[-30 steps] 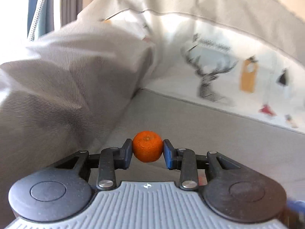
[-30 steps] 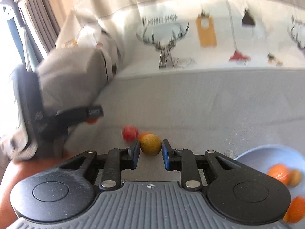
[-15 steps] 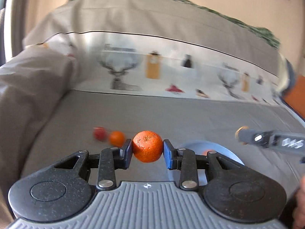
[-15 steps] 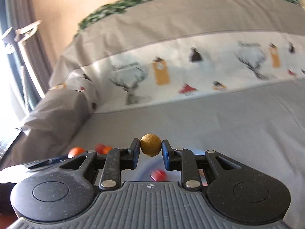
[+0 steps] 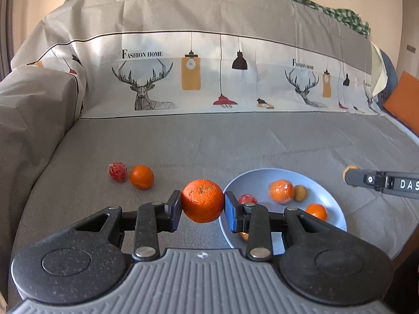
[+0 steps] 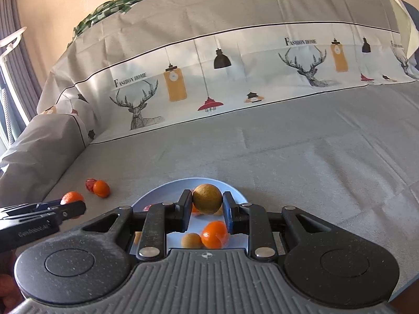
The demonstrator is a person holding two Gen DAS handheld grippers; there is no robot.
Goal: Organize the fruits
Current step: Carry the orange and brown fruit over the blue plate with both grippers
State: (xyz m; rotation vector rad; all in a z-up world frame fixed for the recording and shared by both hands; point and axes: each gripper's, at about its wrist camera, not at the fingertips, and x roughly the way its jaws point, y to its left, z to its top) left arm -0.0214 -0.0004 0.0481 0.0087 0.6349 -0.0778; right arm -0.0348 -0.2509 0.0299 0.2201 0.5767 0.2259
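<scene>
The left gripper (image 5: 203,206) was clenched on a bright orange tangerine (image 5: 203,201) with a dimpled skin, held clear of the sofa seat (image 5: 209,141) between the two black pads. At 3 o'clock of it, just beside the right pad, lay a pale blue plate (image 5: 264,176) on the grey cover.

The right gripper (image 6: 207,206) was grasping a small round brownish-yellow fruit (image 6: 207,198) with a dull, rough skin, held above the plate (image 6: 157,192); the left wrist view caught that same fruit (image 5: 350,168) at the tip of the right gripper (image 5: 352,175), at 3 o'clock of the plate.

In the left wrist view four fruits could be counted plainly on the plate: one wrapped orange one (image 5: 281,191), one small tan one (image 5: 300,192) touching it, one small tangerine (image 5: 316,211) at 5 o'clock, and one red wrapped one (image 5: 247,198), partly hidden by the gripper. More may have lain behind the fingers.

Off the plate, at 10 o'clock of the left gripper, two fruits sat touching on the seat: one loose tangerine (image 5: 142,177) and one red wrapped fruit (image 5: 118,171). Behind them rose the backrest cover (image 5: 209,78), printed with deer and lamps.
</scene>
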